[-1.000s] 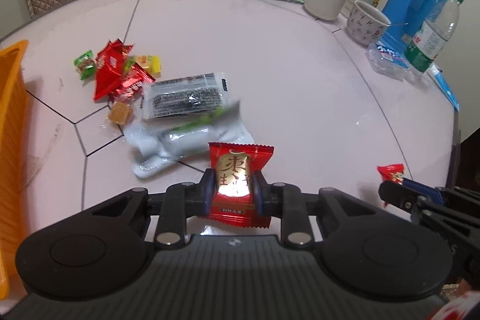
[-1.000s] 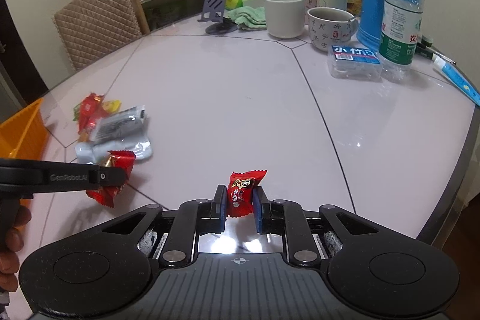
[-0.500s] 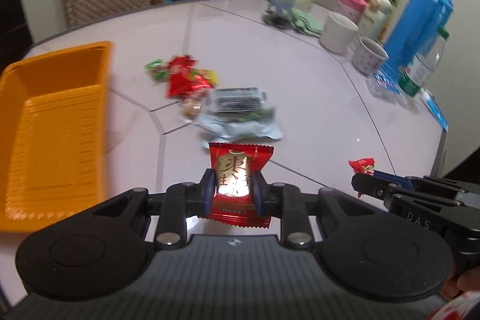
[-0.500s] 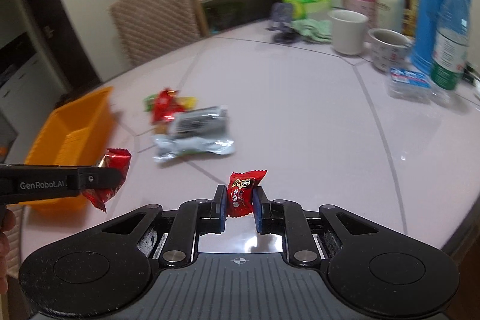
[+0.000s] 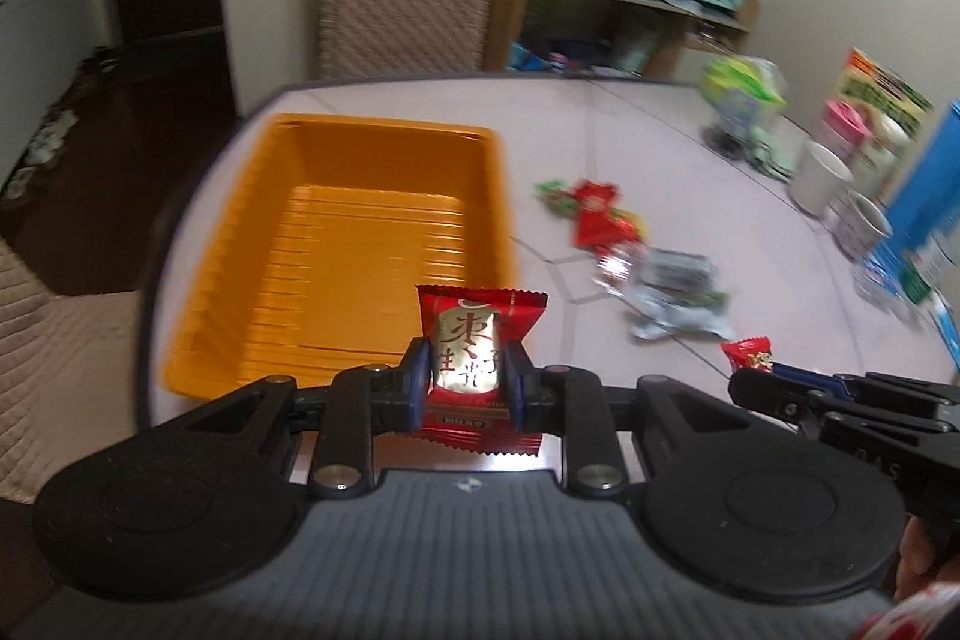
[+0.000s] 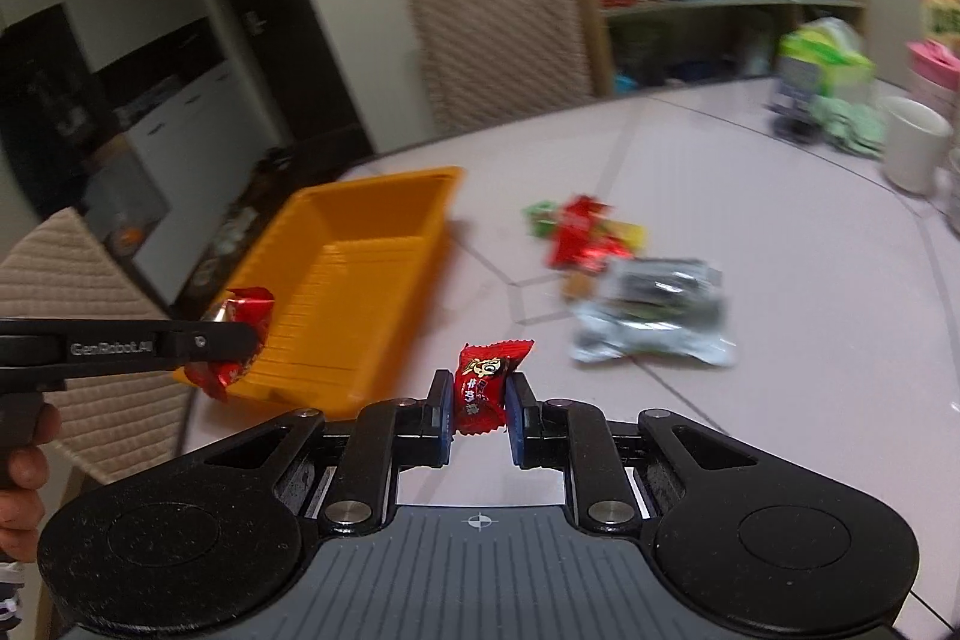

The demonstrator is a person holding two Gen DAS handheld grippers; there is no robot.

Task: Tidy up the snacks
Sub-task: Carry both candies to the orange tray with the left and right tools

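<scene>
My left gripper [image 5: 466, 381] is shut on a red and gold snack packet [image 5: 474, 334], held above the near right part of the orange tray [image 5: 288, 232]. In the right wrist view the left gripper [image 6: 240, 340] holds that packet [image 6: 240, 307] over the tray's near edge [image 6: 336, 388]. My right gripper [image 6: 477, 406] is shut on a small red candy [image 6: 485, 388], just right of the tray; it also shows in the left wrist view [image 5: 753, 361]. A pile of loose snacks [image 6: 582, 232] and silver packets [image 6: 654, 322] lies on the table.
The pale round table [image 6: 810, 280] carries a white mug [image 6: 915, 151], a green tissue pack [image 6: 828, 58], a blue flask [image 5: 930, 184] and cups at the far right. A quilted chair [image 6: 504, 40] stands behind the table. Another chair [image 6: 78, 304] is at the left.
Both grippers have swung left with their candies. The orange tray has come from the left edge to the middle of both views, and the left packet is now over it.
</scene>
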